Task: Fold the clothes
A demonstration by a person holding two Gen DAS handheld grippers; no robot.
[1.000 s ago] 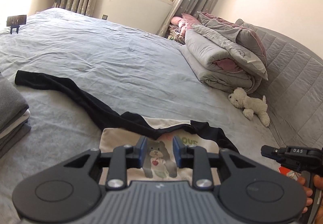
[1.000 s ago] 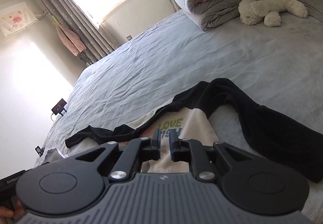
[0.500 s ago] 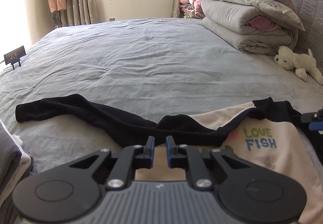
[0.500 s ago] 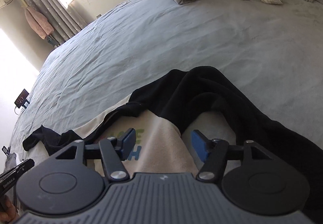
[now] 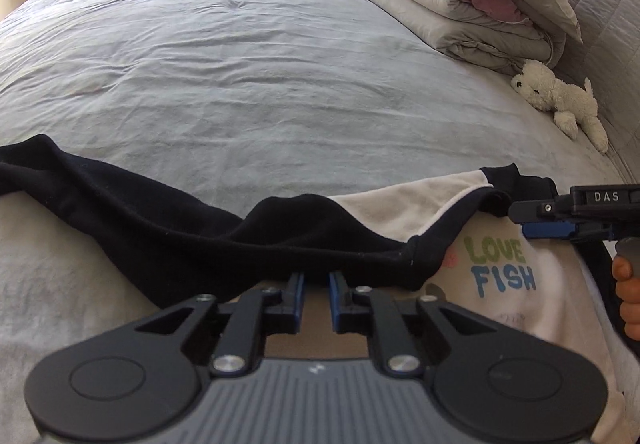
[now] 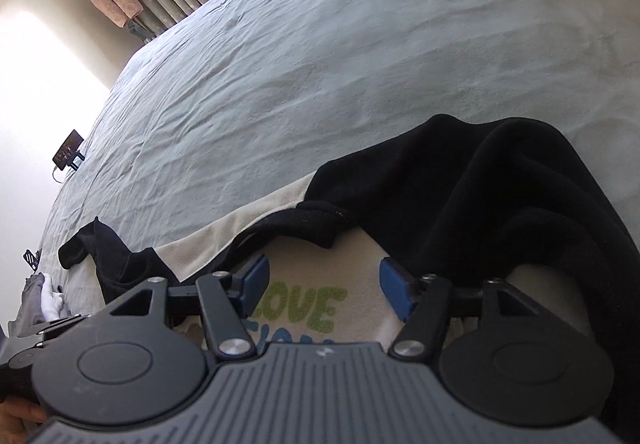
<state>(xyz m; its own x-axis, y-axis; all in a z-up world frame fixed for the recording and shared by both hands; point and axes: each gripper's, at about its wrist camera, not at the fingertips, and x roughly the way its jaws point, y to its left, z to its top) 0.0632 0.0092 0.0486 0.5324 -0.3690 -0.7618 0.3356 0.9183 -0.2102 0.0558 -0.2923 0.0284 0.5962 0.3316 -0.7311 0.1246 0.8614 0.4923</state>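
A cream shirt (image 5: 500, 268) with black sleeves and a "LOVE FISH" print lies face up on the grey-blue bed (image 5: 240, 64). One black sleeve (image 5: 120, 200) stretches left across the sheet. My left gripper (image 5: 317, 278) is shut, its tips at the near edge of that sleeve's shoulder; no cloth shows between them. The other black sleeve (image 6: 480, 184) lies bunched over the shirt's right side. My right gripper (image 6: 324, 276) stands open just above the print (image 6: 304, 308), below the black collar. It also shows at the right edge of the left wrist view (image 5: 536, 220).
Folded duvets (image 5: 460, 0) and a white plush toy (image 5: 556, 96) lie by the padded headboard (image 5: 600, 12) at the far right. A phone on a stand (image 6: 68, 154) sits at the bed's far left edge. Folded clothes (image 6: 40, 300) lie at the near left.
The left gripper shut and swung left from the bear print to the black shoulder. The right gripper opened wide and moved closer to the print.
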